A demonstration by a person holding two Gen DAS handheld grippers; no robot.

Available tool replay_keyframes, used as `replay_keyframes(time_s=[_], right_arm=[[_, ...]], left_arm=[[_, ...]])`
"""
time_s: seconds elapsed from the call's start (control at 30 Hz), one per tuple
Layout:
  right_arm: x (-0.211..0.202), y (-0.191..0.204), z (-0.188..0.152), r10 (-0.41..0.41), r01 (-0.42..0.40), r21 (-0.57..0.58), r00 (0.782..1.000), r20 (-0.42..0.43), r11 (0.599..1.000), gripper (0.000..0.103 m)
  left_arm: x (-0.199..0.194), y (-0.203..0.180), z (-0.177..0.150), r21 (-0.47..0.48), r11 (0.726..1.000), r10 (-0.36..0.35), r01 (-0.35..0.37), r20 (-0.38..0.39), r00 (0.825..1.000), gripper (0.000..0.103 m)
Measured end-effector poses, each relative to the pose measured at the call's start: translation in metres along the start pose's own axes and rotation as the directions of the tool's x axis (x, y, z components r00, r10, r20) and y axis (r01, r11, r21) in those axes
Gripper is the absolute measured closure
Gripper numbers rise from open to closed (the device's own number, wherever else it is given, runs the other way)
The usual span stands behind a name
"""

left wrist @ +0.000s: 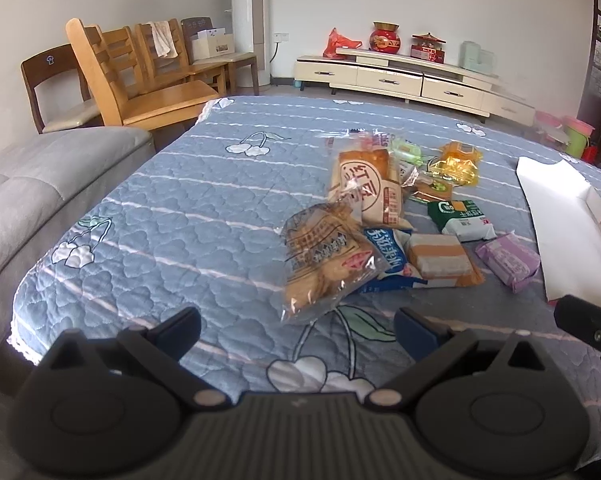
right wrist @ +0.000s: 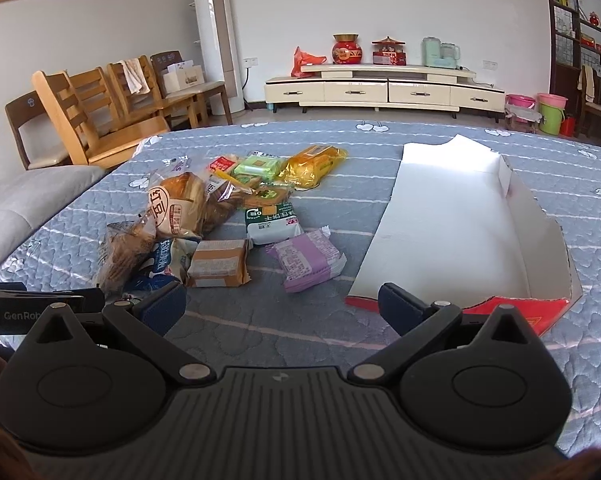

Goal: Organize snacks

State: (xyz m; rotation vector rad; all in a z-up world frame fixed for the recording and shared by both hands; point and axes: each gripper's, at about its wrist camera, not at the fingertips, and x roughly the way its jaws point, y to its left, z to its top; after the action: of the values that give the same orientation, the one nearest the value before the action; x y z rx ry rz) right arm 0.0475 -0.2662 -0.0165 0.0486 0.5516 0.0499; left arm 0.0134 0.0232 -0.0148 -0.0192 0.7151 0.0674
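L gripper [left wrist: 296, 330]: fingers spread wide, nothing between them, held above the blue quilted tablecloth [left wrist: 160, 216]. Snack pile sits ahead of the fingertips, mostly fwd of the R finger. L to R from there: clear bread bag w/ brown print [left wrist: 324, 256] nearest, just beyond the gap between the fingers; behind it a red-bean bread bag [left wrist: 364, 188]; blue/white pkt [left wrist: 392, 258] partly under the bread bag; orange/white pkt [left wrist: 440, 260] touching it; green/white biscuit pkt [left wrist: 464, 220] further out; yellow pkt [left wrist: 458, 162] at far end of pile; purple pkt [left wrist: 508, 260] lying apart, R-most. White box [left wrist: 560, 232] beyond that, well R of the R finger. Part of the other gripper shows at the R edge.

R gripper [right wrist: 282, 308]: fingers likewise wide apart, empty, over the cloth. Pile is ahead and L of the L finger: bread bag [right wrist: 120, 252] closest to the L fingertip, blue/white pkt [right wrist: 166, 258] just beyond that tip, orange/white pkt [right wrist: 220, 264] fwd of the gap, purple pkt [right wrist: 308, 260] ahead, near centre of the gap. Green wafer pkt [right wrist: 260, 166] and yellow pkt [right wrist: 314, 164] at the far side. White box [right wrist: 452, 232], open, shallow, red outer edge, lies ahead of the R finger; nothing in it.
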Motion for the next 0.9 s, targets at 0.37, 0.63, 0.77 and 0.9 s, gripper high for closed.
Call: replay_keyframes(time_s=[0.37,0.63,0.77,0.9], right_arm=[[0.001,-0.0011,0.0,0.0,0.0,0.008,1.0,-0.009,1.0,0.0],[0.0016,-0.0007,-0.0002,0.0,0.0,0.009,1.0,-0.012,1.0,0.0],[0.0023,-0.0011,0.0,-0.001,0.001,0.015,1.0,-0.014,1.0,0.0],[0.0023,-0.0022,0.0006,-0.004,0.005,0.021,1.0,-0.016,1.0,0.0]], left_arm=[[0.0019,-0.0004,0.001,0.0,1.0,0.006,-0.006,-0.007,1.0,0.001],[0.004,-0.0004,0.003,0.002,1.0,0.014,-0.014,-0.014,1.0,0.001],[0.0041,-0.0012,0.0042,0.006,1.0,0.017,-0.017,-0.015,1.0,0.001],[0.0043,-0.0026,0.0064,0.011,1.0,0.021,-0.021,-0.016,1.0,0.001]])
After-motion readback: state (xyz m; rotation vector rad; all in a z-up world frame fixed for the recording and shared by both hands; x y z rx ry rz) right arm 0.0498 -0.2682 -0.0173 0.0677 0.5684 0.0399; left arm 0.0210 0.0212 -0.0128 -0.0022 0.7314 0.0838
